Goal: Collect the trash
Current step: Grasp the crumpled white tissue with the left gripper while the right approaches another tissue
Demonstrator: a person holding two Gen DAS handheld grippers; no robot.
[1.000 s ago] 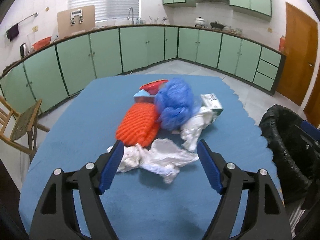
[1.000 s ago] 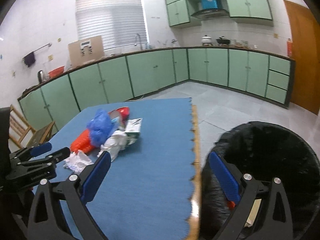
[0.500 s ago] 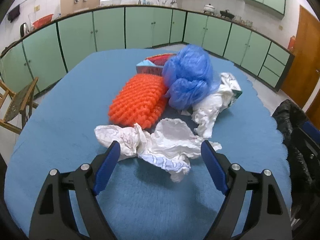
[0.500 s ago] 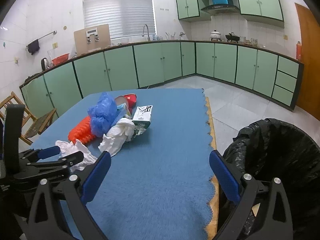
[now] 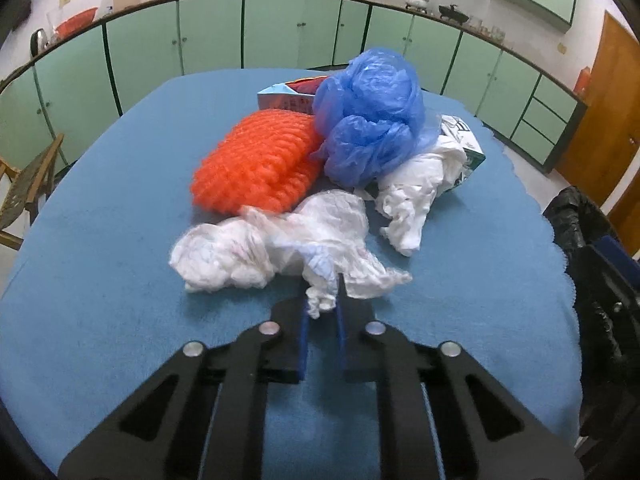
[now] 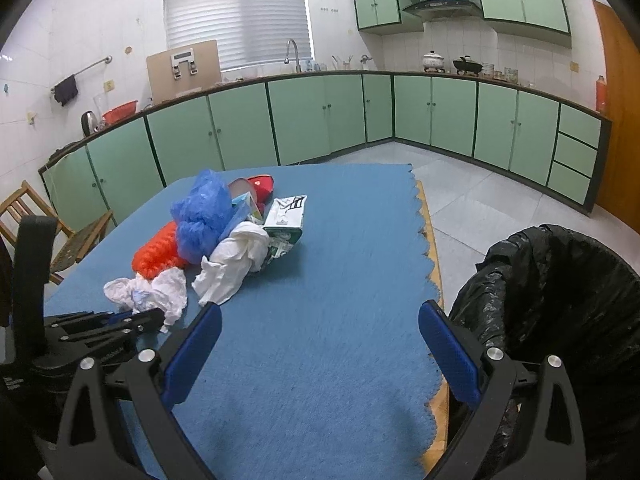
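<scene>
Your trash heap sits on the blue scalloped table mat (image 6: 320,320). Behind the piece you hold, touching it, lies one orange knobbly foam net (image 5: 256,164). One crumpled blue plastic bag (image 5: 372,120) leans on that net, with one white crumpled paper wad (image 5: 416,192) just to its right, resting against one flattened green-and-white carton (image 6: 286,216). One red item and one pale blue box peek out at the back. The black-lined trash bin (image 6: 560,300) stands off the mat's right edge. Your left gripper (image 5: 322,300) is pinched shut on a twisted tail of the white, thin, crinkled plastic bag (image 5: 280,240), nearest you. Your right gripper (image 6: 320,340) hangs wide open, empty, above bare mat.
</scene>
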